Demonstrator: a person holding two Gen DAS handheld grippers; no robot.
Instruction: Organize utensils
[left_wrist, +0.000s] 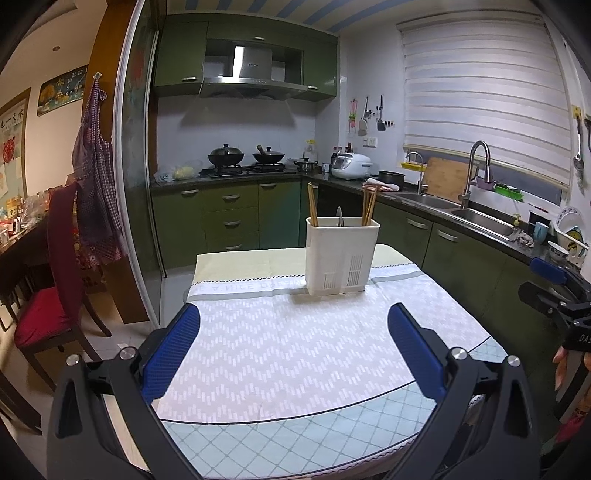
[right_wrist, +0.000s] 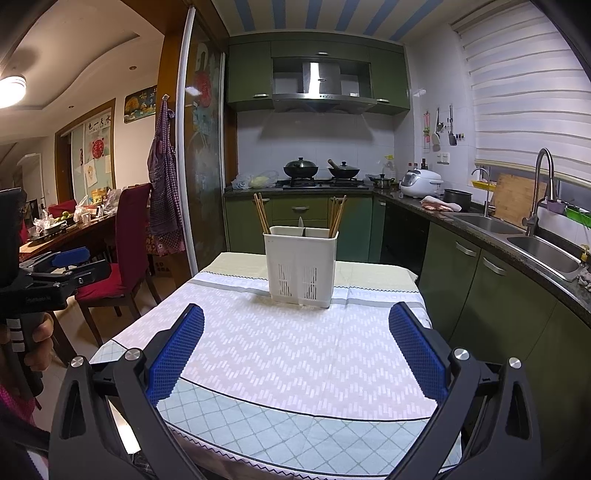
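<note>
A white plastic utensil holder (left_wrist: 341, 256) stands upright on the table, toward its far side; it also shows in the right wrist view (right_wrist: 301, 267). Wooden chopsticks (left_wrist: 313, 205) stick up from its left compartment, more chopsticks (left_wrist: 369, 206) from its right one, and a metal utensil tip (left_wrist: 340, 216) from the middle. My left gripper (left_wrist: 293, 349) is open and empty, above the near part of the table. My right gripper (right_wrist: 295, 350) is open and empty too, at the table's near edge. Each gripper shows at the side of the other's view.
The table wears a white patterned cloth (left_wrist: 295, 332). Dark red chairs (left_wrist: 55, 280) stand to its left. A green kitchen counter with a sink (left_wrist: 480, 218) runs along the right, with a stove and woks (left_wrist: 243, 158) at the back.
</note>
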